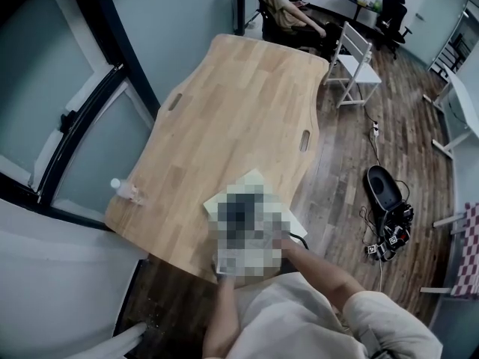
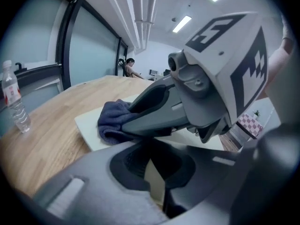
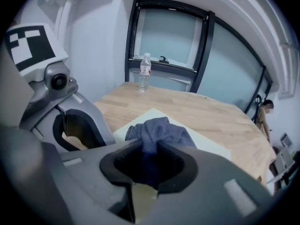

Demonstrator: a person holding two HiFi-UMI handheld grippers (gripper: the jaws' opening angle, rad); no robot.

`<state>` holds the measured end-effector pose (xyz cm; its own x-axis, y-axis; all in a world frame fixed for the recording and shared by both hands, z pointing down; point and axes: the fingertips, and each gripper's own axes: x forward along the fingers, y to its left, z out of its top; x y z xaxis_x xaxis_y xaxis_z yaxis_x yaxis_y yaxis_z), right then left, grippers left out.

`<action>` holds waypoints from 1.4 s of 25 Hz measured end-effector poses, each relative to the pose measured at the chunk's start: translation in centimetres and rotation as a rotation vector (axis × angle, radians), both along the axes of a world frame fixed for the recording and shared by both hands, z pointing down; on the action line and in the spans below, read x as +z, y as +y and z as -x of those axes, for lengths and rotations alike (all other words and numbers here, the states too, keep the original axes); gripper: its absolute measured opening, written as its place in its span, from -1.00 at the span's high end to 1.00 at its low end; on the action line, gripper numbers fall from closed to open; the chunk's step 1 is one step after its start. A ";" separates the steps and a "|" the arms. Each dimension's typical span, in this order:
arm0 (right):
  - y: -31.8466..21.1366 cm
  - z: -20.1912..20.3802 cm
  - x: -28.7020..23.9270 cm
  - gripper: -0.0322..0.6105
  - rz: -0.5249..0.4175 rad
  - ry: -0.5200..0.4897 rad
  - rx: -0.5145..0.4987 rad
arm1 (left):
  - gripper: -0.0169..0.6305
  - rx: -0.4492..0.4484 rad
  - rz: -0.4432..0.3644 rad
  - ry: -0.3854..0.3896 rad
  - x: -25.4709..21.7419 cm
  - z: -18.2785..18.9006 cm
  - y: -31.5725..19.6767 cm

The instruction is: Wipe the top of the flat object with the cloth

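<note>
Right gripper jaws are clamped on the blue cloth, which is bunched on the white flat board on the desk; left gripper jaws are held together, empty.

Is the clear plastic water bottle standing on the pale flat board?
No, the clear plastic water bottle stands upright on the wooden table, apart from the pale flat board.
</note>
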<state>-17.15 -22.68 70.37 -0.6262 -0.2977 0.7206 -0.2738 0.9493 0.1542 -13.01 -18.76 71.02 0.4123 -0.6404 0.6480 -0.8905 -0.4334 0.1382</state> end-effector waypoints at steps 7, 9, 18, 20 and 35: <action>-3.2 1.5 0.1 0.60 -0.007 0.009 0.098 | 0.92 -0.021 -0.008 -0.003 -0.7 1.1 -0.5; -3.9 1.7 -0.2 0.60 -0.009 0.007 0.121 | 0.92 -0.023 -0.001 0.009 -0.4 1.4 -0.1; 0.1 5.1 -0.6 0.60 0.173 -0.007 -0.141 | 0.92 -0.024 -0.001 -0.017 0.1 1.9 -0.3; 1.3 6.1 -0.9 0.60 0.197 -0.023 -0.187 | 0.92 -0.031 -0.004 -0.014 0.2 1.9 -0.2; 1.4 0.4 -0.2 0.61 0.128 0.068 -0.247 | 0.92 -0.017 0.001 -0.051 0.1 1.8 -0.2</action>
